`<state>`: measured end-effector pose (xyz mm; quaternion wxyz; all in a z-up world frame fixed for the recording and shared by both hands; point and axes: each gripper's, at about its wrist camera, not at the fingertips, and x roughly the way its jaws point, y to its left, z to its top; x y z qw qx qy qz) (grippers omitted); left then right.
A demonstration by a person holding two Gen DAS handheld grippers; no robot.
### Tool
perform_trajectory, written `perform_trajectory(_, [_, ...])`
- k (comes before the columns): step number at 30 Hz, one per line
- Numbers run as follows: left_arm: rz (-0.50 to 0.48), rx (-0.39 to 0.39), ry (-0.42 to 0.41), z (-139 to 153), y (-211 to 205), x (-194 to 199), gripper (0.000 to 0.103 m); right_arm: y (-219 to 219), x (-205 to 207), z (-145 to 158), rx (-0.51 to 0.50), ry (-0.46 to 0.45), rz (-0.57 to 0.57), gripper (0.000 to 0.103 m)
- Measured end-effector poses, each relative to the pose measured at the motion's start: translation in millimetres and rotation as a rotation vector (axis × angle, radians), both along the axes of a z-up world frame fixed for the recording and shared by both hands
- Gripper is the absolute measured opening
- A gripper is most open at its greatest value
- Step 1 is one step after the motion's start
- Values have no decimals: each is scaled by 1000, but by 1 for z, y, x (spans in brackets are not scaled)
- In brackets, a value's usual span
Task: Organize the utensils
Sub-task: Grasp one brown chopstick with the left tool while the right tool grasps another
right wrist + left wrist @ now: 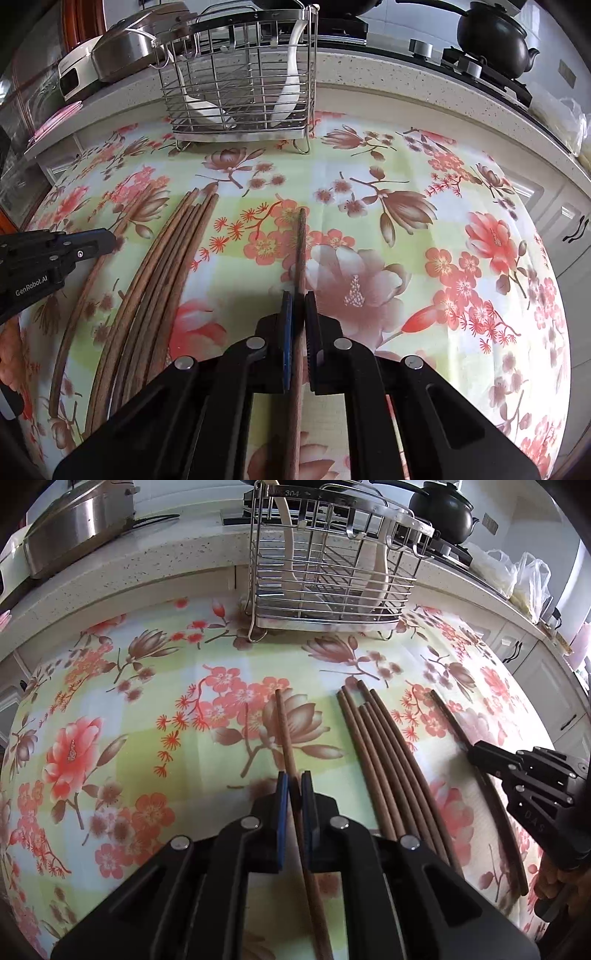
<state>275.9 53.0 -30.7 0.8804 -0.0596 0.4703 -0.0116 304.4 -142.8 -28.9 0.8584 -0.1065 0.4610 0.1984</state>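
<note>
One chopstick (286, 734) is clamped by left gripper (294, 788), another chopstick (301, 251) by right gripper (298, 308); wire rack (328, 572) at 12 o'clock could be missed if either pivots.

Left tool (294, 788) and right tool (298, 308), both clamped, angled downward.

Each wrist camera is looking steeply down along its own fingers, close above the floral tablecloth (147, 709), facing the wire rack (240, 85) at twelve o'clock; both are sharing the loose chopsticks (384, 760).
</note>
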Motion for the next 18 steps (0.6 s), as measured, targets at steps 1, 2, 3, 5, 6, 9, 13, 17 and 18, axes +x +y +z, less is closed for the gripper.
perform_trajectory(1, [-1, 3, 2, 0, -1, 0, 8, 0, 0, 0, 1, 0, -1, 8])
perform_trajectory(2, [-4, 1, 2, -1, -1, -1, 8, -1, 0, 0, 3, 0, -3, 8])
perform_trajectory(3, [-5, 4, 2, -1, -2, -1, 8, -2, 1, 0, 4, 0, -5, 8])
perform_trajectory(5, [-4, 13, 7, -1, -4, -1, 8, -2, 0, 0, 5, 0, -6, 8])
perform_trajectory(6, [-5, 12, 9, -2, -4, -1, 9, -2, 0, -1, 5, 0, -6, 8])
perform_trajectory(9, [-13, 27, 8, -2, -8, -4, 15, -2, 0, 0, 6, 1, -5, 8])
perform_trajectory(13, [-25, 71, 5, -2, -15, -6, 15, -3, 0, -1, 8, -2, -6, 8])
perform_trajectory(17, [-26, 95, 3, -2, -17, -6, 8, -3, 0, -1, 11, 0, -10, 8])
perform_trajectory(18, [-22, 81, 7, -2, -15, -6, 8, -4, 0, -1, 13, 0, -12, 8])
